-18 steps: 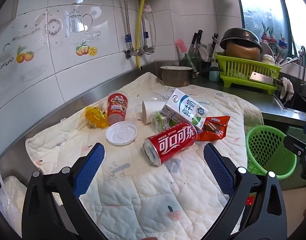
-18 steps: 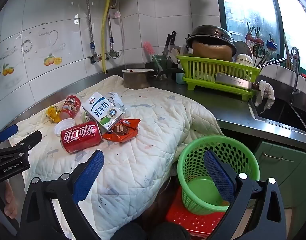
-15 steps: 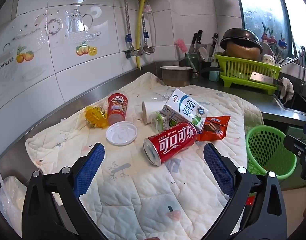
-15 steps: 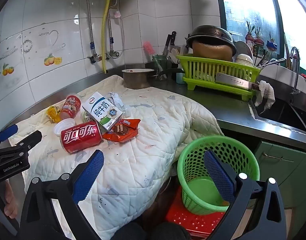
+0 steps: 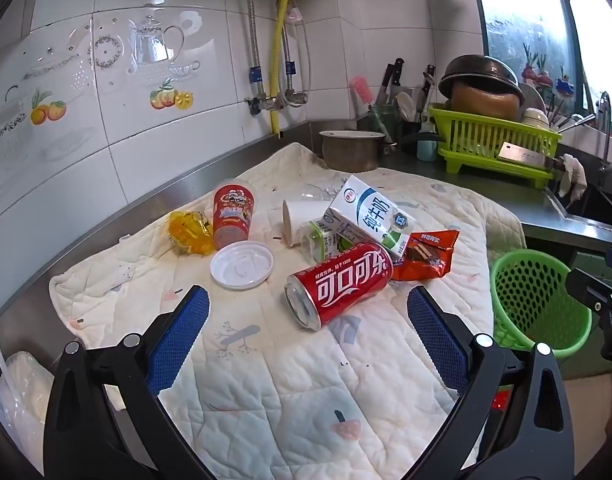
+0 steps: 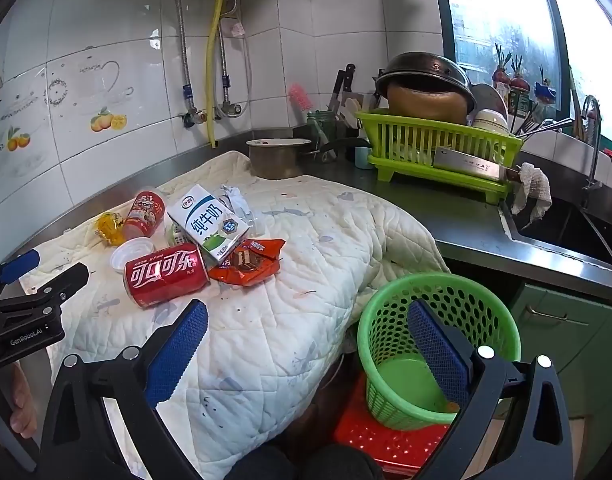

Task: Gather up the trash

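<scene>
1. On the bench, the quilted cloth (image 5: 306,380) overhangs the edge above the green basket (image 6: 438,344); dragging trash could pull it down.
2. Your left gripper (image 5: 308,332) and right gripper (image 6: 308,336) hover, jaws spread, holding nothing.
3. Lying sideways, the cola can (image 5: 340,284) may roll when pinched, nudging the milk carton (image 5: 372,214) touching it.
</scene>
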Tool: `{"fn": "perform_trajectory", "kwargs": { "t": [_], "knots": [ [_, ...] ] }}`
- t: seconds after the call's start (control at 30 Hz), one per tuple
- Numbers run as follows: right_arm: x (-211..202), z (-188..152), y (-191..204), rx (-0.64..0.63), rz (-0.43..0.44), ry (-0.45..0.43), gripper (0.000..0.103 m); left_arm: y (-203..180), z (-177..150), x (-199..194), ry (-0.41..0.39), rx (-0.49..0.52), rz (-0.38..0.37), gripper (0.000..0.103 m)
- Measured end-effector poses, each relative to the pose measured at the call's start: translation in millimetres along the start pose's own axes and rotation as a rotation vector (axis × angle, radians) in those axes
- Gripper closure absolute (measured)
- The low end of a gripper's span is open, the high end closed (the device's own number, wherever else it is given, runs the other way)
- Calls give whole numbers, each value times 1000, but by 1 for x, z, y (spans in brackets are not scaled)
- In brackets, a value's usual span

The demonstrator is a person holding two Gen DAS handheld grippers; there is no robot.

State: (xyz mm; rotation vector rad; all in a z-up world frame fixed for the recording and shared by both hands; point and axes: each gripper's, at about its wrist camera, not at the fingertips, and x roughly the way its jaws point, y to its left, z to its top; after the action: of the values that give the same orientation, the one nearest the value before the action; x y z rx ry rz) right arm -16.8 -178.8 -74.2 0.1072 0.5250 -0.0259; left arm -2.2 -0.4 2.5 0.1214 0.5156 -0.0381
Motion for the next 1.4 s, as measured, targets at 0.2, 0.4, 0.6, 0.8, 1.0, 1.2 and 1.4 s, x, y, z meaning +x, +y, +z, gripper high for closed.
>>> {"fn": "perform_trajectory", "kwargs": {
  "t": [0.2, 0.4, 0.6, 0.8, 1.0, 1.2, 1.4],
  "knots": [
    [1, 0, 2, 0, 0, -2, 6, -3, -5, 4, 0, 0, -2, 5],
    [1, 0, 2, -1, -1, -2, 6, -3, -2, 3, -1, 4, -8, 5],
    [1, 0, 2, -2, 2, -2, 6, -4, -2, 2, -3, 5, -6, 5],
    [0, 0, 4, -2, 1, -6, 6, -1, -1, 1, -2, 4, -7, 5],
    [0, 0, 4, -2, 0, -7, 6, 0, 1, 0, -4, 4, -8, 5],
    [-1, 0, 3, -1, 2, -8, 6, 0, 0, 1, -7, 7, -7, 5],
    [-2, 0, 4, -2, 4, -10, 6, 0, 0, 1, -7, 6, -6, 5]
  ]
}}
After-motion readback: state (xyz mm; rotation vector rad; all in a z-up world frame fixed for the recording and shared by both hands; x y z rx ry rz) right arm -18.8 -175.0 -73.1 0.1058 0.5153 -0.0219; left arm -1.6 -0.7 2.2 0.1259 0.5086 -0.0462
